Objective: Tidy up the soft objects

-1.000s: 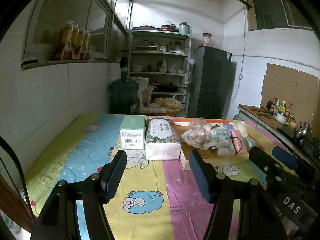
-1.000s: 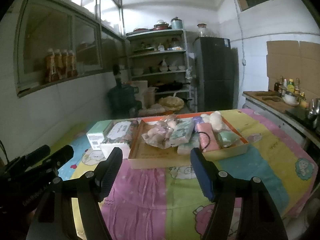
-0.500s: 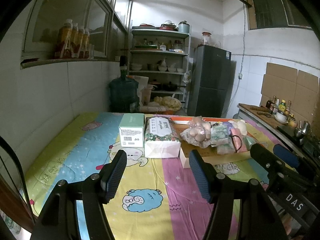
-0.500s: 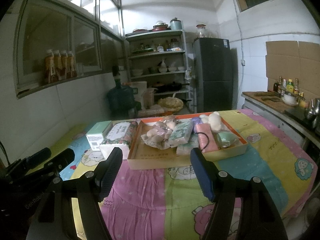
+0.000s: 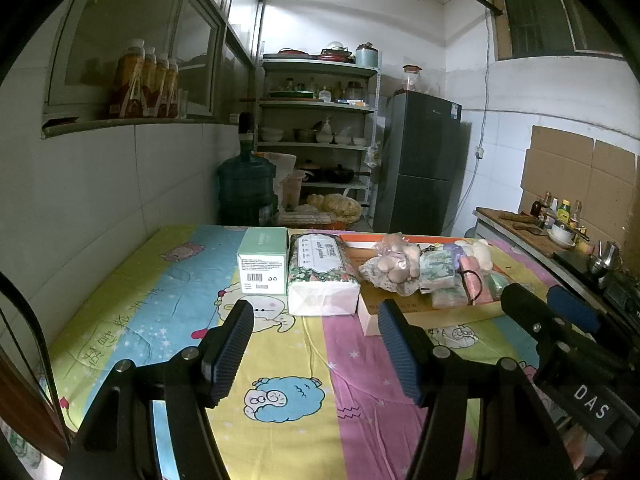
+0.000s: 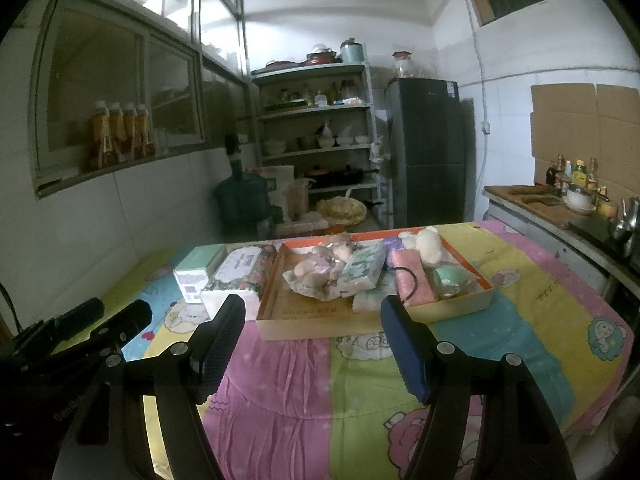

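A cardboard box tray (image 6: 360, 318) with an orange rim sits mid-table and holds soft items: a clear bag of plush pieces (image 6: 320, 274), a green tissue pack (image 6: 362, 270), a pink pouch (image 6: 412, 282), a white plush toy (image 6: 426, 242) and a green round item (image 6: 452, 280). A floral tissue pack (image 5: 322, 268) and a mint green box (image 5: 264, 262) lie left of the tray. My left gripper (image 5: 316, 348) is open and empty, short of the tissue pack. My right gripper (image 6: 312, 340) is open and empty, short of the tray.
The table wears a colourful cartoon cloth (image 5: 280, 380). A tiled wall (image 5: 88, 192) runs along the left. A water jug (image 5: 246, 188), shelves (image 5: 320, 136) and a fridge (image 5: 424, 164) stand behind. A counter (image 6: 560, 208) with bottles is at right.
Both grippers have drawn back and risen slightly, so the table items sit a little farther away. Both stay open and empty.
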Demonstrator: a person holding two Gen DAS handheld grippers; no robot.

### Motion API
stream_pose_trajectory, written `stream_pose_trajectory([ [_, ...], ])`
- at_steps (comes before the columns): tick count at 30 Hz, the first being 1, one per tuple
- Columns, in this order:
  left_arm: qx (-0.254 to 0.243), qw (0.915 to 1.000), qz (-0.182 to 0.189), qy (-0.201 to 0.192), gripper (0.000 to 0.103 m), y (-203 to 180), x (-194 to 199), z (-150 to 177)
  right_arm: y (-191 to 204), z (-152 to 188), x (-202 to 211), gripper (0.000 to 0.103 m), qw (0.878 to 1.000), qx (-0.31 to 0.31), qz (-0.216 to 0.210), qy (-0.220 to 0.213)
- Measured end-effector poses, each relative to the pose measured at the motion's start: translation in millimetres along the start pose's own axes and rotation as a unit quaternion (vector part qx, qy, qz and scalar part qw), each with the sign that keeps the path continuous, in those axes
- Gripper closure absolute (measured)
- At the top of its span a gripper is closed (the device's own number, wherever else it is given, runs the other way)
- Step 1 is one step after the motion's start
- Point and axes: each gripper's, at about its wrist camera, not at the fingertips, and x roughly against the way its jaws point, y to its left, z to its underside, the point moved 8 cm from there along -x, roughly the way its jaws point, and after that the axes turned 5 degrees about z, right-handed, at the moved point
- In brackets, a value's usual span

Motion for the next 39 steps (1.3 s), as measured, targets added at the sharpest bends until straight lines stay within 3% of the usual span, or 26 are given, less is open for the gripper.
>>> stream_pose_trajectory([
  [39, -0.003, 1.0, 0.0, 0.001, 0.039, -3.3, 0.7, 2.9, 1.6, 0.3, -0.5, 0.031, 1.0, 0.0, 0.0, -0.001],
])
